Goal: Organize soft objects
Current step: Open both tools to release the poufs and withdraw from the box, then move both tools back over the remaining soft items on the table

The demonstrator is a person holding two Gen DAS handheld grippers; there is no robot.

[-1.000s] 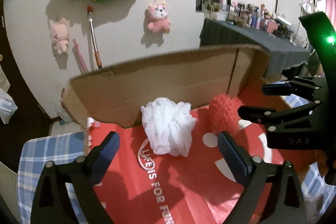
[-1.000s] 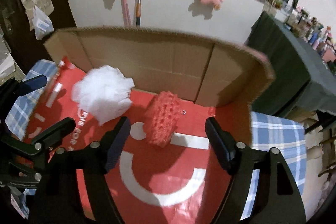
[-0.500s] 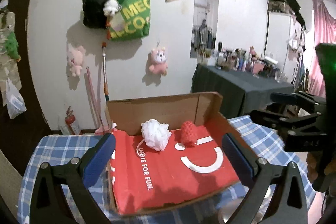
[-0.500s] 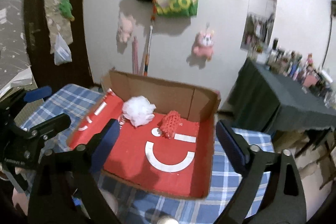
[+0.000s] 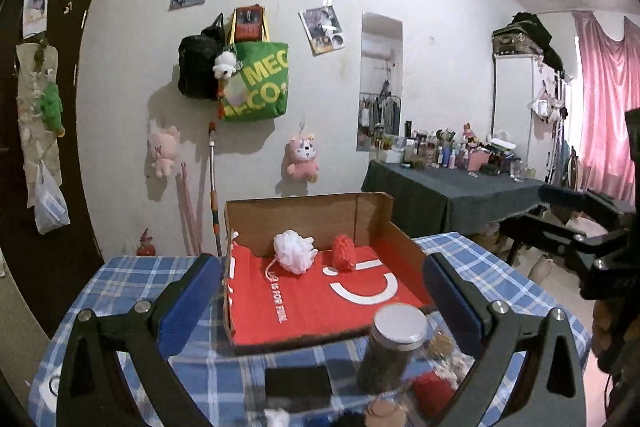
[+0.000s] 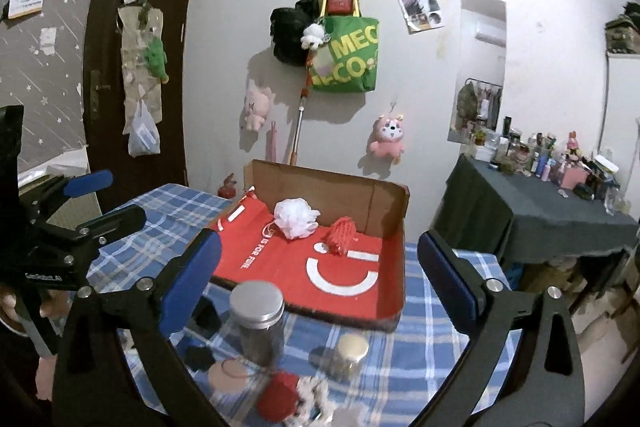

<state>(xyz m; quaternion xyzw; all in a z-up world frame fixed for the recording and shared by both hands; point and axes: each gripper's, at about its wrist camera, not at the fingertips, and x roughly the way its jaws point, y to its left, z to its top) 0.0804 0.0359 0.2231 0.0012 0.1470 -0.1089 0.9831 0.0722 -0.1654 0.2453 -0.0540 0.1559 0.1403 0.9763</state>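
A white mesh pouf point(image 5: 294, 257) point(image 6: 296, 218) and a red knitted piece point(image 5: 344, 253) point(image 6: 340, 237) lie side by side at the back of a red-lined cardboard box point(image 5: 300, 215) point(image 6: 344, 195). Both grippers hang back from the box, over the table's near end. My left gripper point(image 5: 320, 291) is open with nothing between its fingers. My right gripper point(image 6: 318, 275) holds nothing and its jaws are opening. Below it lie a red soft ball point(image 6: 280, 399) and a white knitted piece point(image 6: 316, 391).
A dark jar with a metal lid point(image 5: 394, 347) point(image 6: 258, 319) stands in front of the box, a small gold-lidded jar point(image 6: 350, 355) beside it. The blue checked tablecloth point(image 6: 172, 203) covers the table. A dark table crowded with bottles point(image 5: 452, 187) stands at the right.
Both grippers have drawn back and up from the box, leaving the pouf and the red piece lying inside. The right gripper's jaws have spread wider.
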